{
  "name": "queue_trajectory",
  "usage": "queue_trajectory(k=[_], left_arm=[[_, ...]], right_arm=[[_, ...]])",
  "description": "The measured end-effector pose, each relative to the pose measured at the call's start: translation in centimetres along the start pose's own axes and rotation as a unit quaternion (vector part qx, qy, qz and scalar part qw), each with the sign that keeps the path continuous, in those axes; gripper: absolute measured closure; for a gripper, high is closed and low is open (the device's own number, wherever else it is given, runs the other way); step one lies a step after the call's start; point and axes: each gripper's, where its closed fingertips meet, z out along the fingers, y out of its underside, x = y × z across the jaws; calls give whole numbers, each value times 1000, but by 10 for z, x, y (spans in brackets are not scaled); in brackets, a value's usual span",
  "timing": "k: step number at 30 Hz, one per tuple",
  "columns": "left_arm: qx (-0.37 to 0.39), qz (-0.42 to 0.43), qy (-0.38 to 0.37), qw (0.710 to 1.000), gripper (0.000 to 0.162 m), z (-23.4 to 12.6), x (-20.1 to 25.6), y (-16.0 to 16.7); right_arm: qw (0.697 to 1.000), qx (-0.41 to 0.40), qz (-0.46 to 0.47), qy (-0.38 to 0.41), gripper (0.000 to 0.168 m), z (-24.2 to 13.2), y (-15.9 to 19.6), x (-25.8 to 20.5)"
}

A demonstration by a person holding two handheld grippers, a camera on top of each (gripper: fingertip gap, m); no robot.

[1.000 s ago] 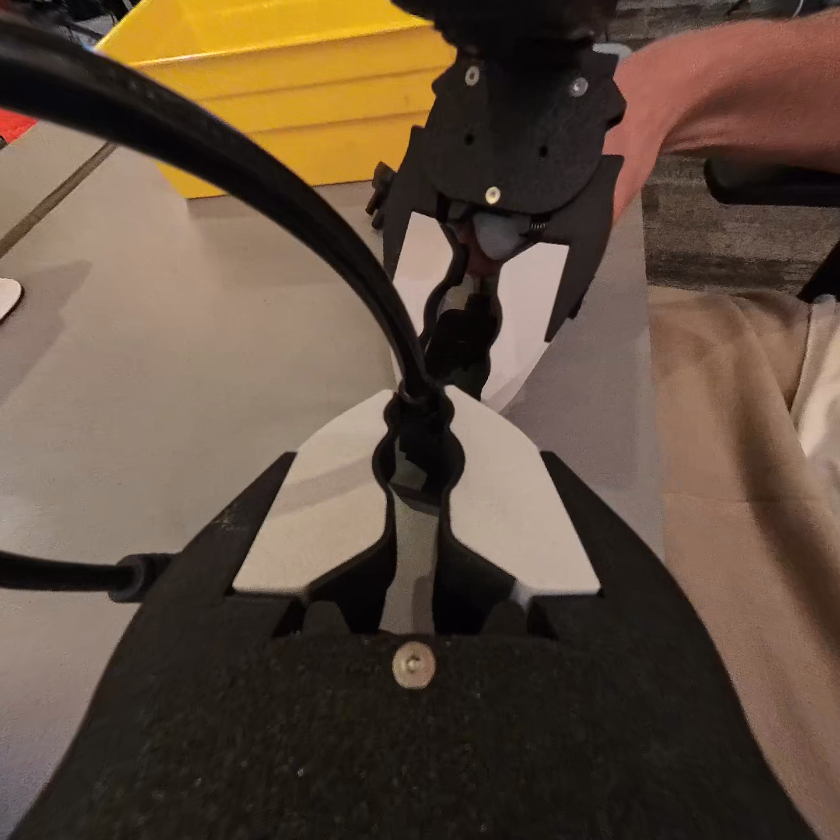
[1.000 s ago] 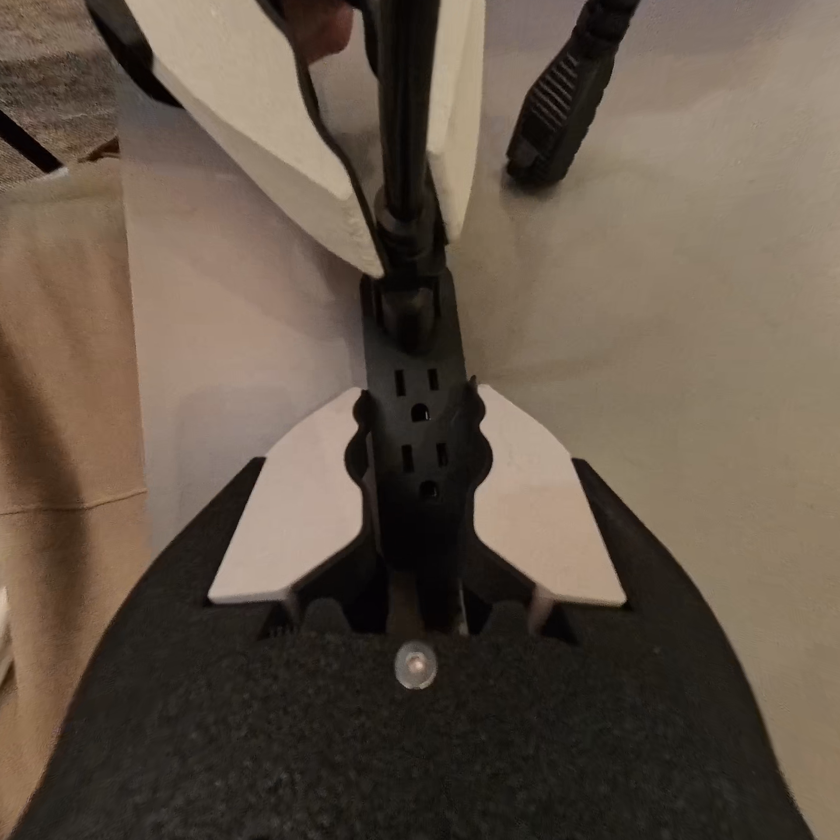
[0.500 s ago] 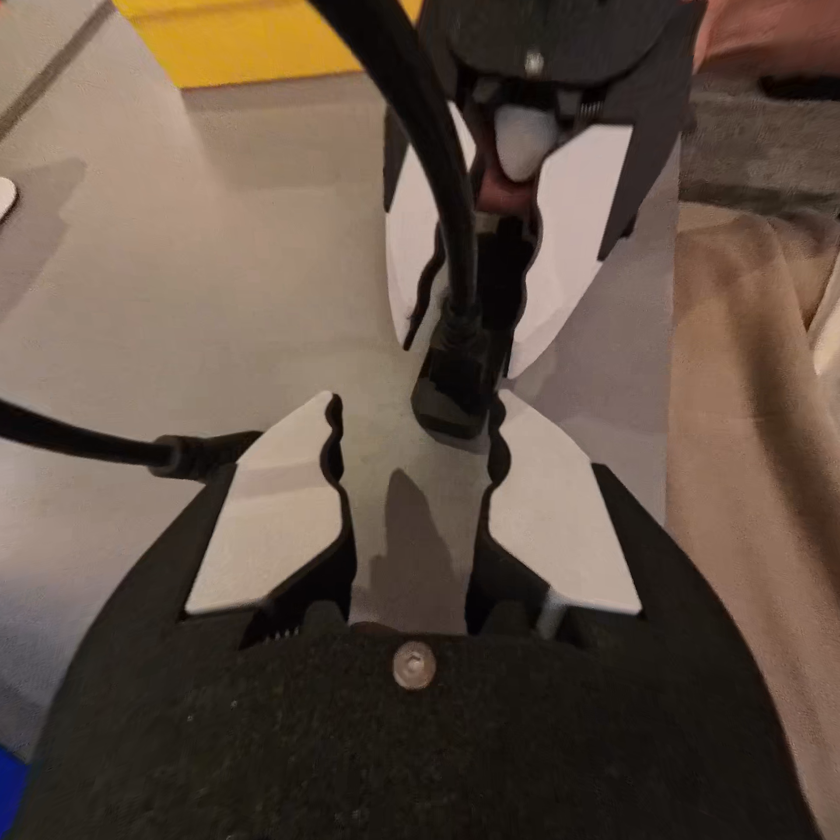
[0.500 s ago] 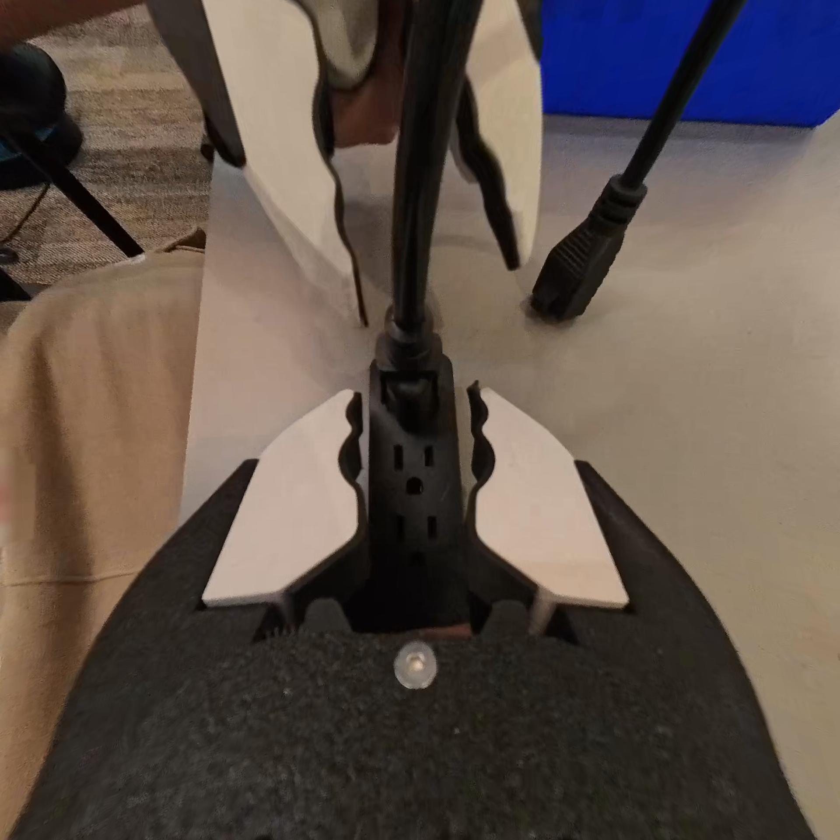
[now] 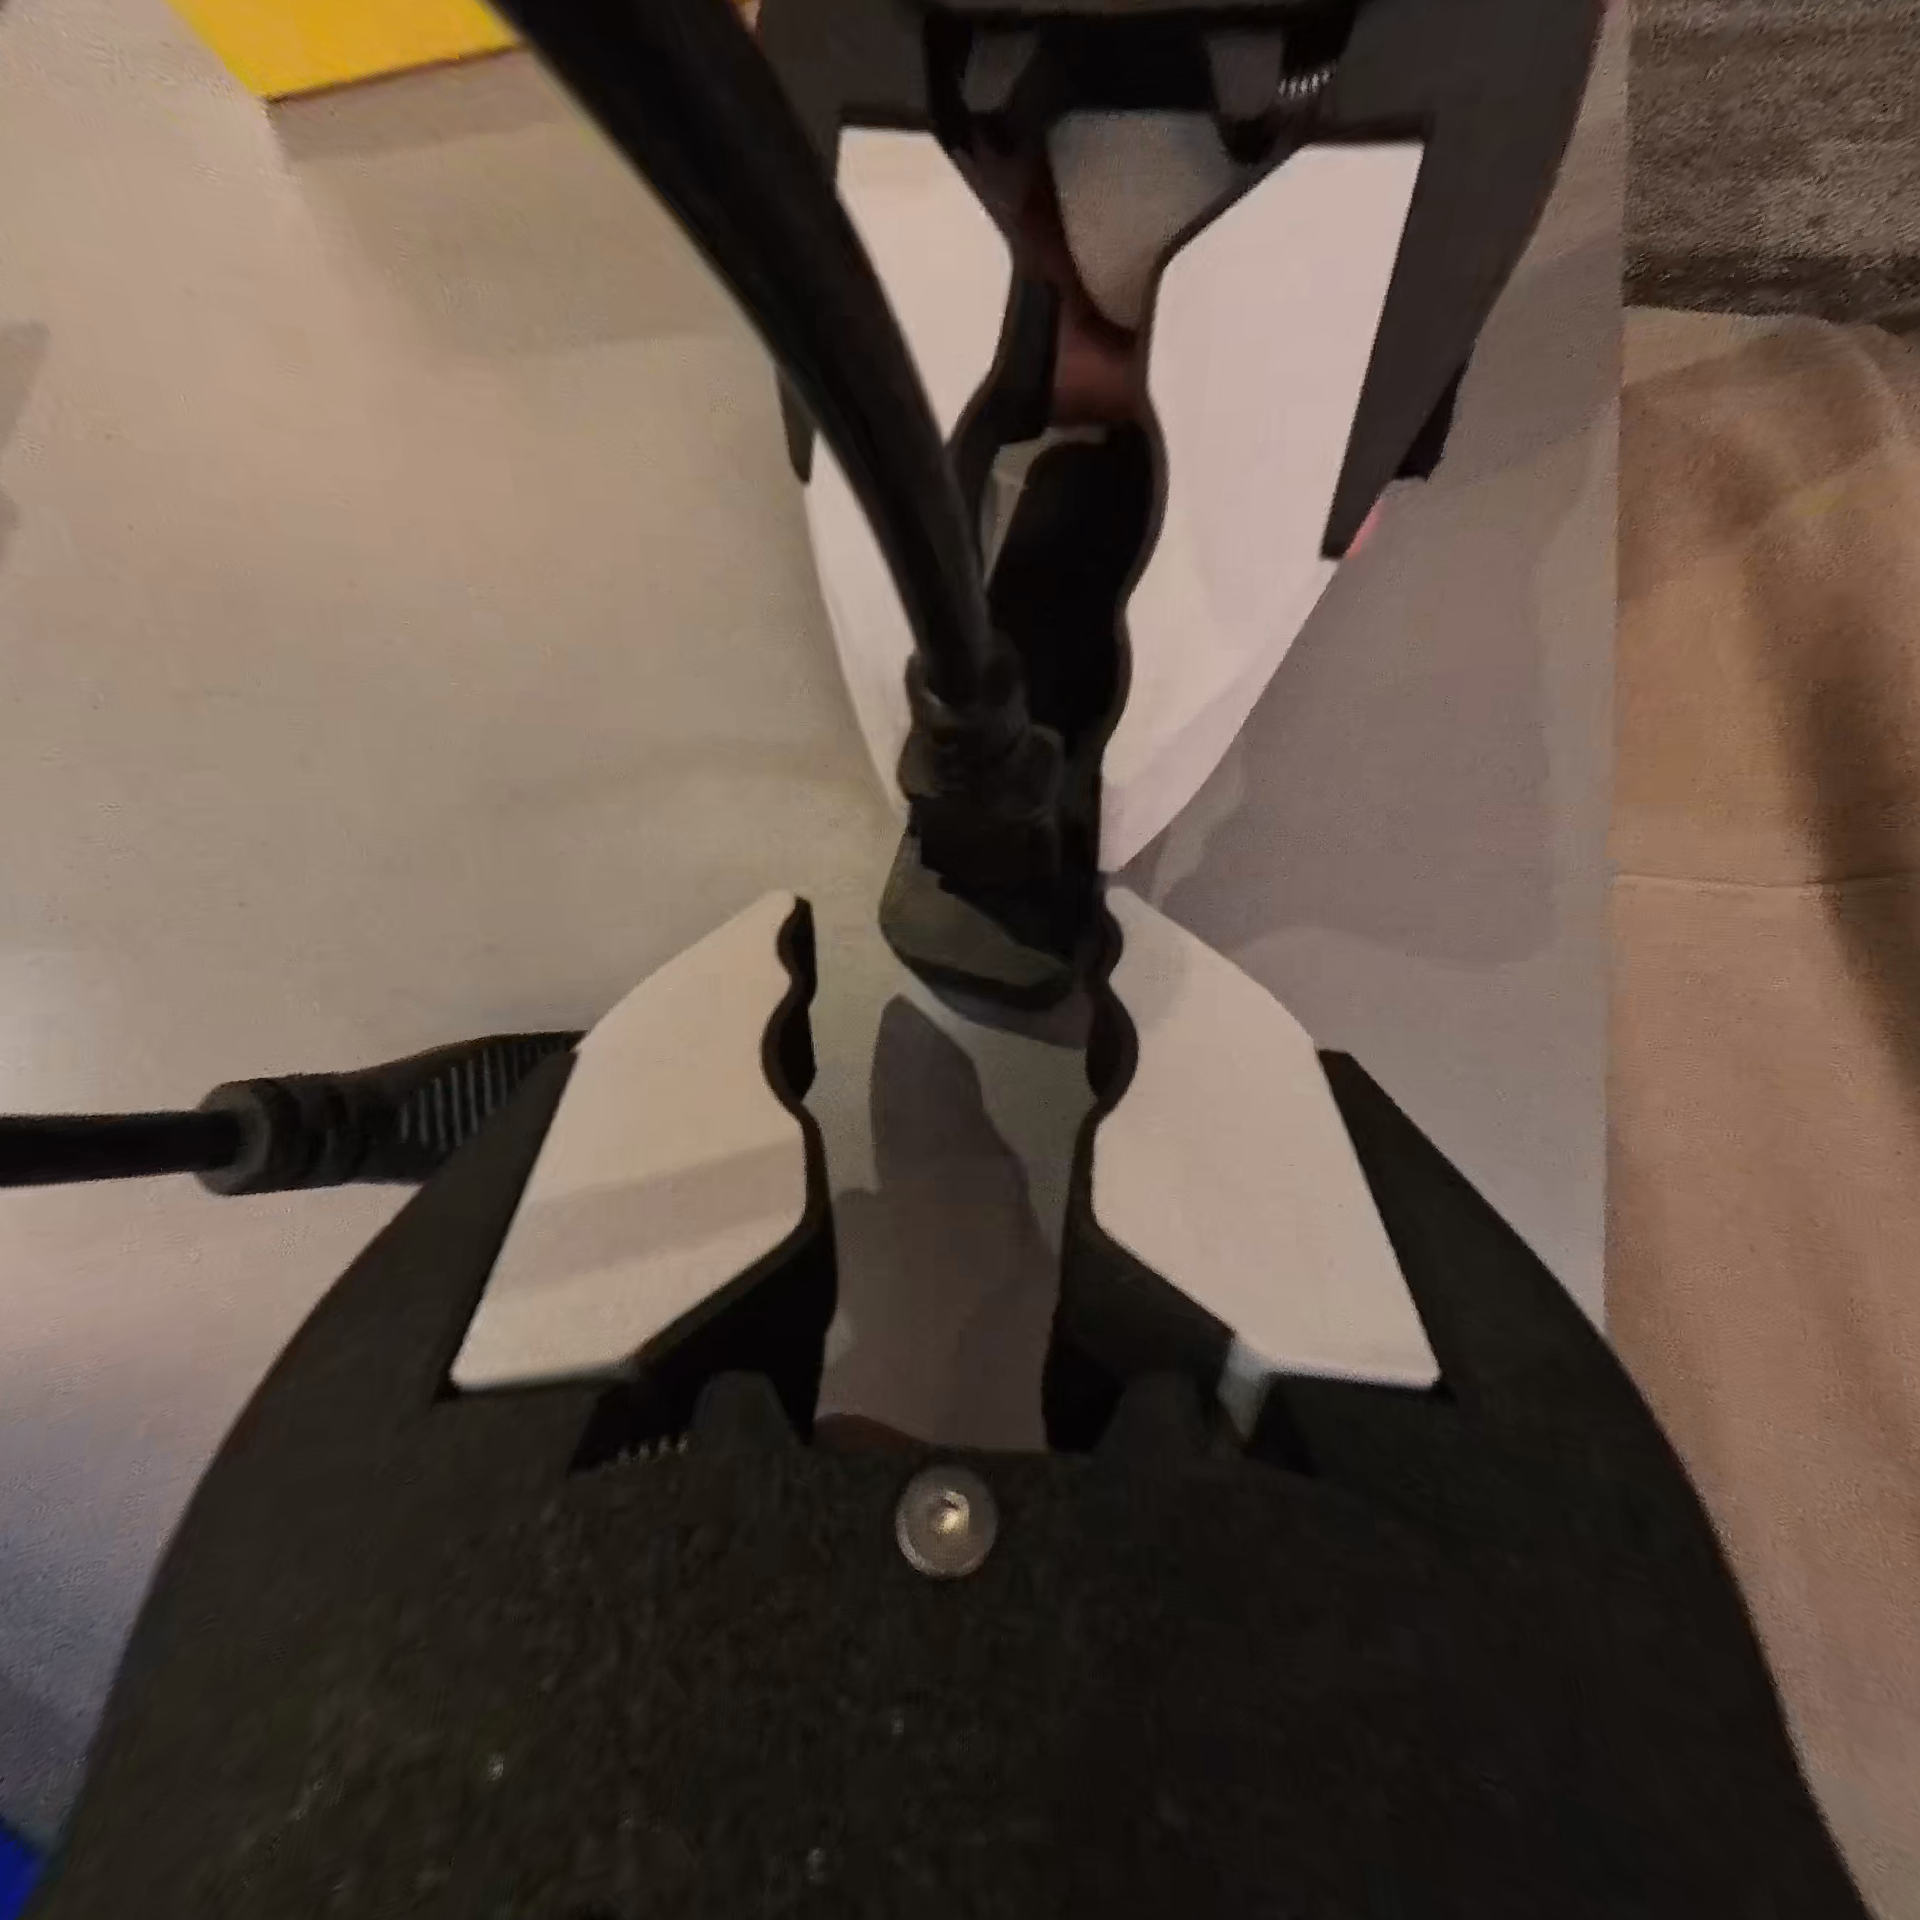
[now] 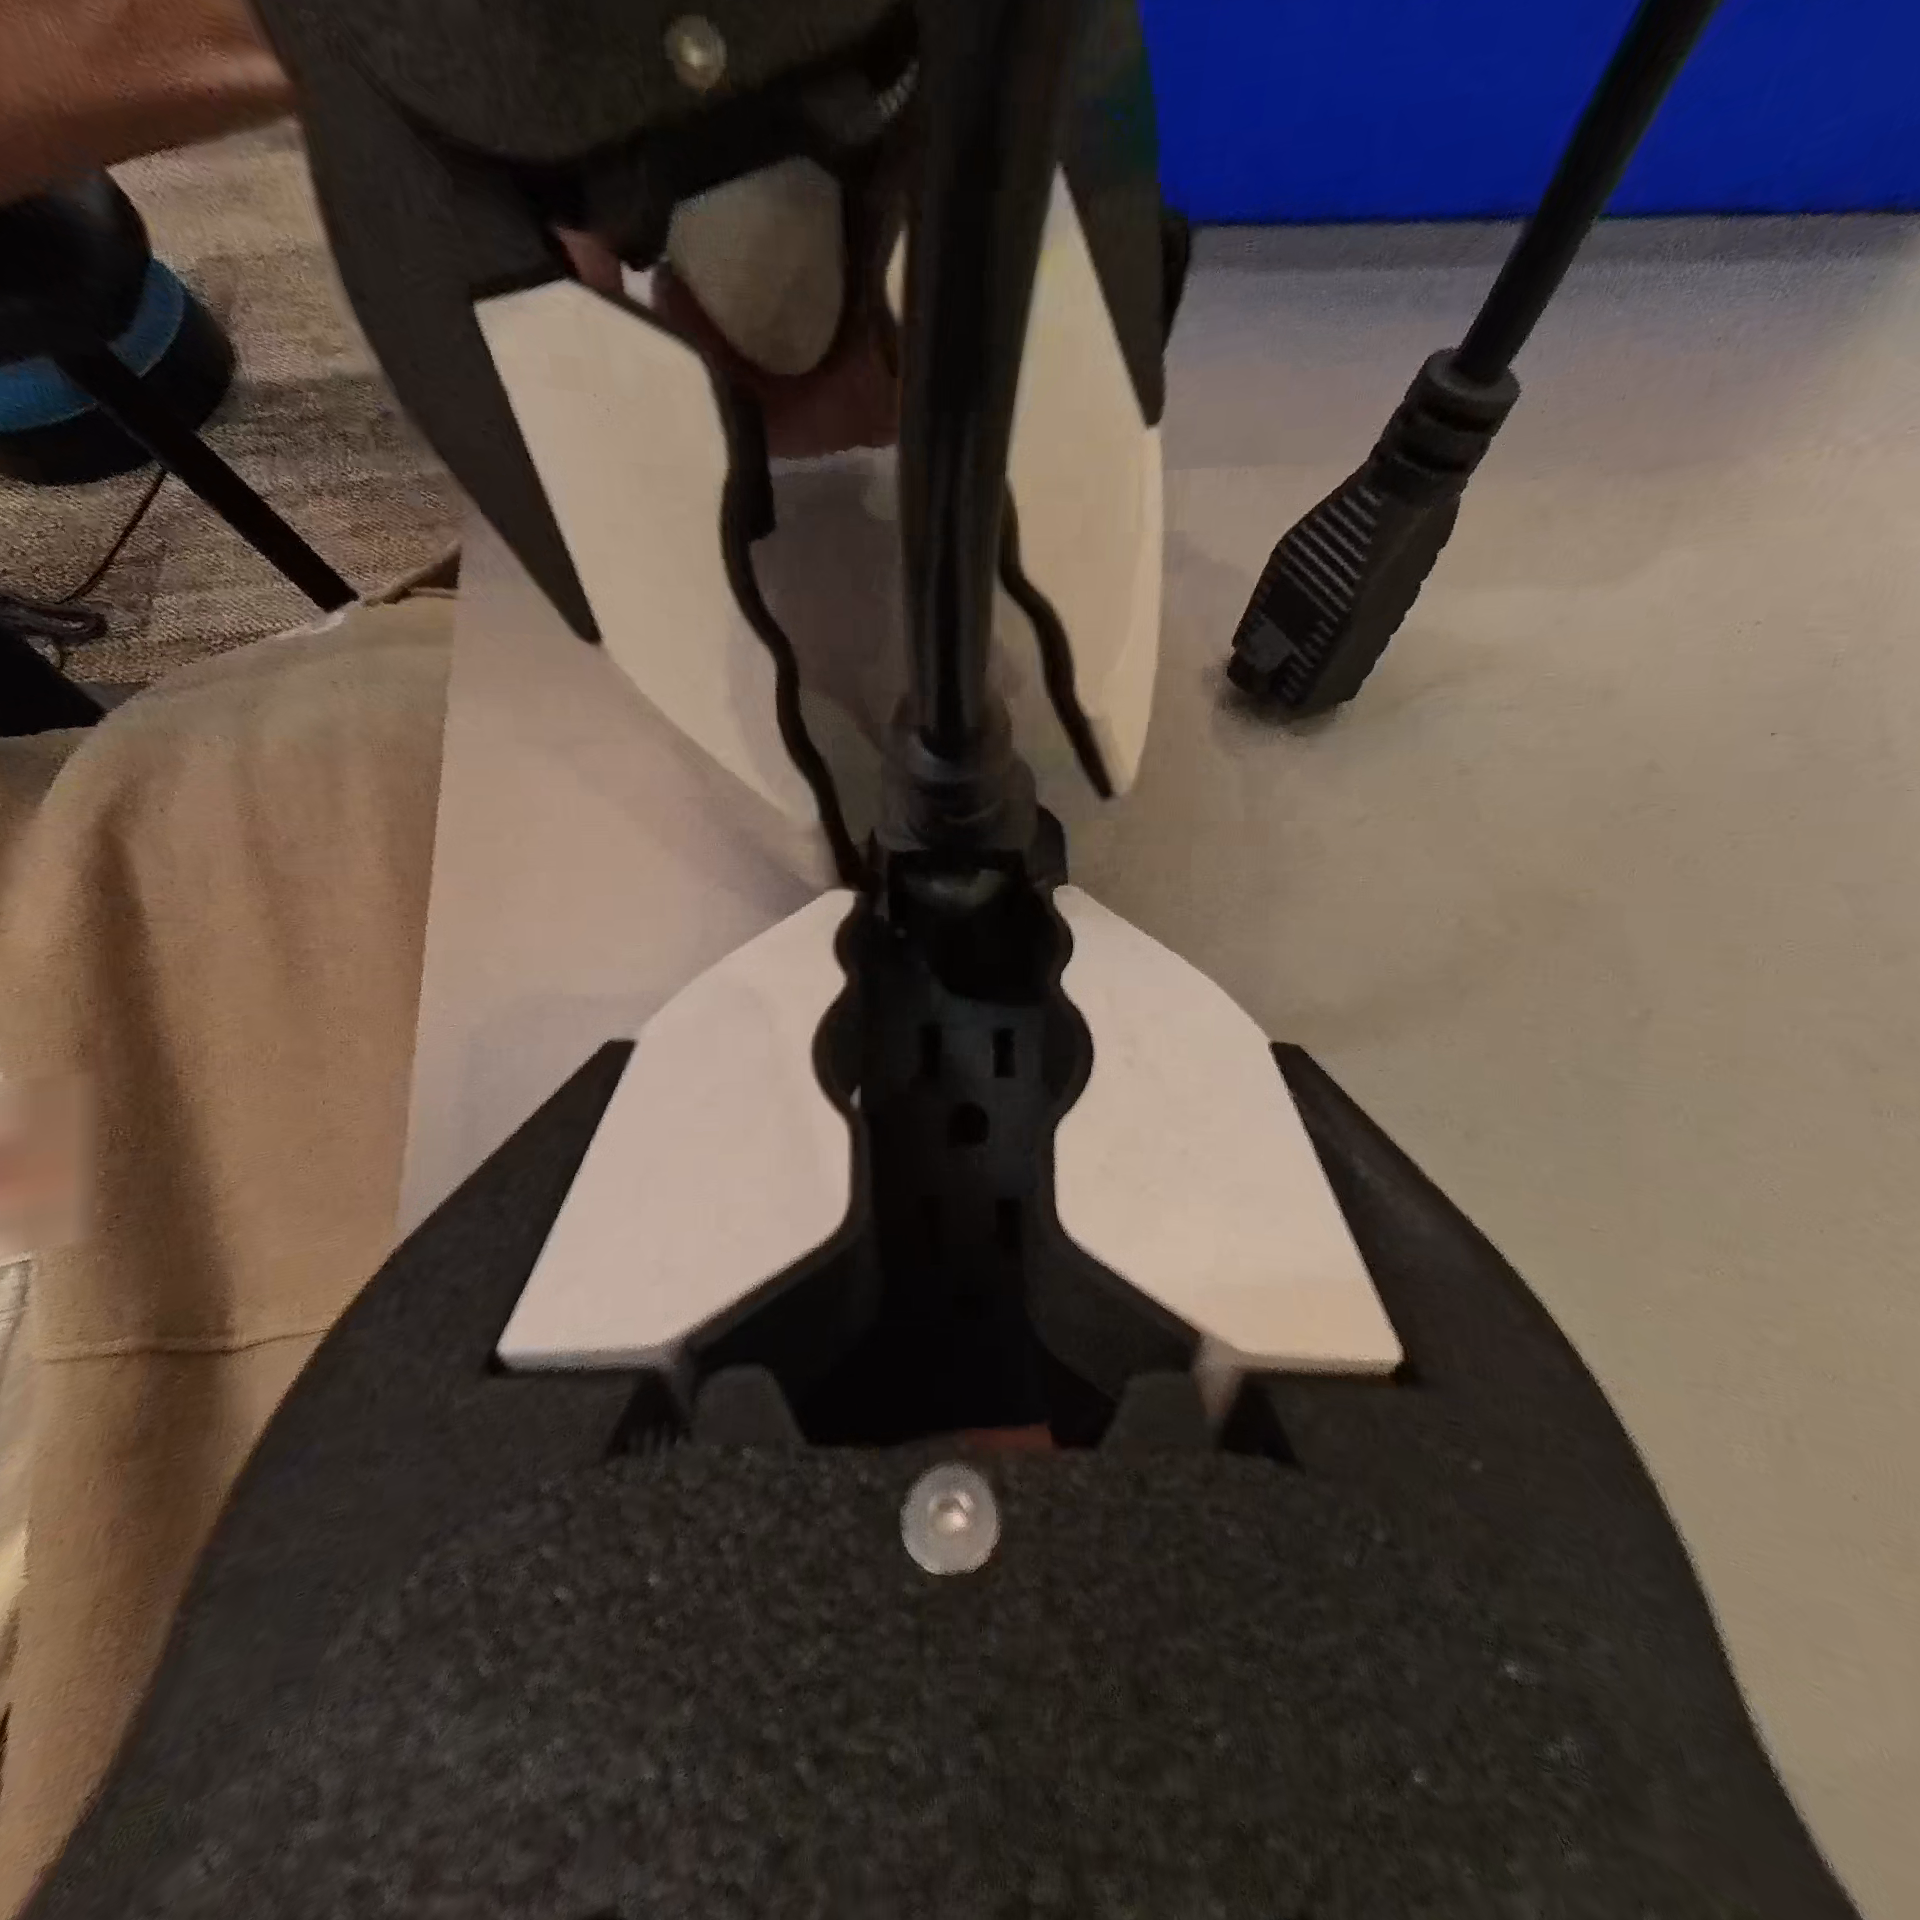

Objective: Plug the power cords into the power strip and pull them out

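My right gripper (image 6: 956, 914) is shut on a black power strip (image 6: 966, 1101) and holds it lengthwise, with two outlets showing between its fingers. A black power cord's plug (image 6: 951, 821) sits in the strip's far outlet, and its cable rises steeply. In the left wrist view my left gripper (image 5: 951, 925) is open and empty, with its fingertips on either side of the strip's end (image 5: 977, 945) just below the plug (image 5: 966, 748). A second loose cord end (image 6: 1340, 582) lies on the table; it also shows in the left wrist view (image 5: 395, 1122).
The grey table (image 5: 364, 623) carries a yellow bin (image 5: 343, 42) on one far side and a blue bin (image 6: 1455, 104) on the other. A person's beige trousers (image 5: 1766, 935) lie along the table's edge. Carpet and a chair base (image 6: 104, 343) show beyond it. My two grippers' fingertips are within a few centimetres of each other.
My left gripper let go of the plug, opened and drew back, then came close again, still open. My right gripper kept the strip and now grips nearer its plugged end.
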Motion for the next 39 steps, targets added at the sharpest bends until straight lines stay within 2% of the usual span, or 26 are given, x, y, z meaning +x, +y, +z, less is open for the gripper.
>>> queue_trajectory(k=[1, 7, 9, 13, 15, 22, 39], left_arm=[[-1, 2, -2, 1000, 112, -1, -2, 1], [-33, 4, 36, 999, 106, 17, 8, 15], [-12, -4, 46, 999, 117, 22, 10, 11], [-7, -14, 49, 999, 117, 24, 9, 9], [-7, -19, 49, 999, 117, 25, 8, 9], [-5, -24, 59, 998, 116, 24, 12, 10], [38, -44, 81, 995, 116, 18, 11, -1]], right_arm=[[1000, 5, 0, -3, 138, -1, -1, -1], [999, 23, 8, -20, 133, -5, -8, -6], [999, 18, 16, -24, 133, -4, -9, -6], [999, -17, 28, -25, 141, 2, -1, -2], [1000, -17, 3, -18, 142, 2, -1, -2], [999, 6, -2, -38, 144, -2, -2, -4], [992, 78, 60, -84, 145, -15, -12, -1]])
